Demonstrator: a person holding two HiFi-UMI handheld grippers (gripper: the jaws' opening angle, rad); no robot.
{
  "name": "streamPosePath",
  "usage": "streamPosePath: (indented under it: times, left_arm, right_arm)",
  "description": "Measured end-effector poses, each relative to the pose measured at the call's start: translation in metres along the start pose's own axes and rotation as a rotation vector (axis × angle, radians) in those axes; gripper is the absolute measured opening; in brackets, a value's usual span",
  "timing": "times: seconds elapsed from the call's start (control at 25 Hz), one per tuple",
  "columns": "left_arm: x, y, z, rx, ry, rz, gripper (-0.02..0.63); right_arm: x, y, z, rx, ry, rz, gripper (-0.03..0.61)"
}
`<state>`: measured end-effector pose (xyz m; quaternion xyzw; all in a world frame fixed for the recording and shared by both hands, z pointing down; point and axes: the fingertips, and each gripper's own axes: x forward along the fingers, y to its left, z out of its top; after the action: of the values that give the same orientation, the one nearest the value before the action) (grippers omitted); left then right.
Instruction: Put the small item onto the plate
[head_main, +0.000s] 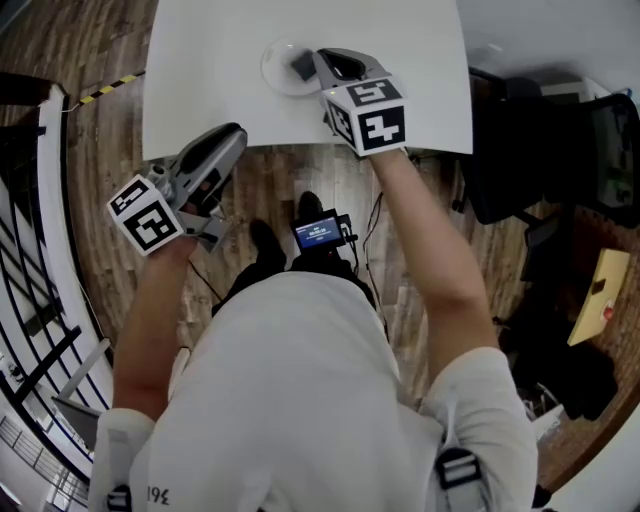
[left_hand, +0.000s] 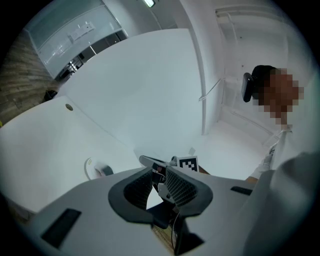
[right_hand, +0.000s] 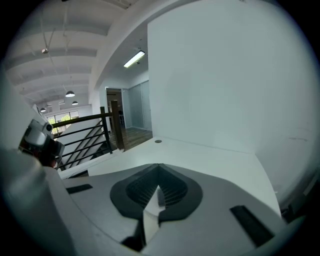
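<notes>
With the small item (head_main: 302, 67) on the plate (head_main: 272, 72), the right gripper (head_main: 322, 58), jaws together and empty, should lift clear gently; the left gripper (head_main: 232, 136) hangs half-open, empty, near left

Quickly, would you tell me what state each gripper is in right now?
Left gripper: open, jaws apart, holding nothing.
Right gripper: shut, jaws together, holding nothing.
</notes>
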<state>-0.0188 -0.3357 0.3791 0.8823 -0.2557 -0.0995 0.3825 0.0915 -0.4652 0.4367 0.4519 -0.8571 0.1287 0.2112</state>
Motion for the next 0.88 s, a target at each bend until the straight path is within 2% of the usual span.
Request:
streamPosePath:
  times: [0.2, 0.56, 0.72, 0.88]
  left_arm:
    - [-0.018, -0.034, 0.007, -0.005, -0.067, -0.035, 0.089]
    - [-0.049, -0.079, 0.003, -0.028, -0.108, -0.083, 0.089]
    - [-0.063, -0.102, 0.007, -0.028, -0.129, -0.13, 0.089]
    - [-0.081, -0.122, 0.008, -0.035, -0.144, -0.171, 0.089]
  right_arm:
    - [-0.045, 0.016, 0.015, 0.033, -0.074, 0.007, 0.002]
    - [-0.114, 0.048, 0.026, 0.108, -0.166, 0.033, 0.002]
    - [-0.152, 0.063, 0.036, 0.181, -0.231, 0.043, 0.002]
    - [-0.184, 0.079, 0.043, 0.303, -0.301, 0.062, 0.002]
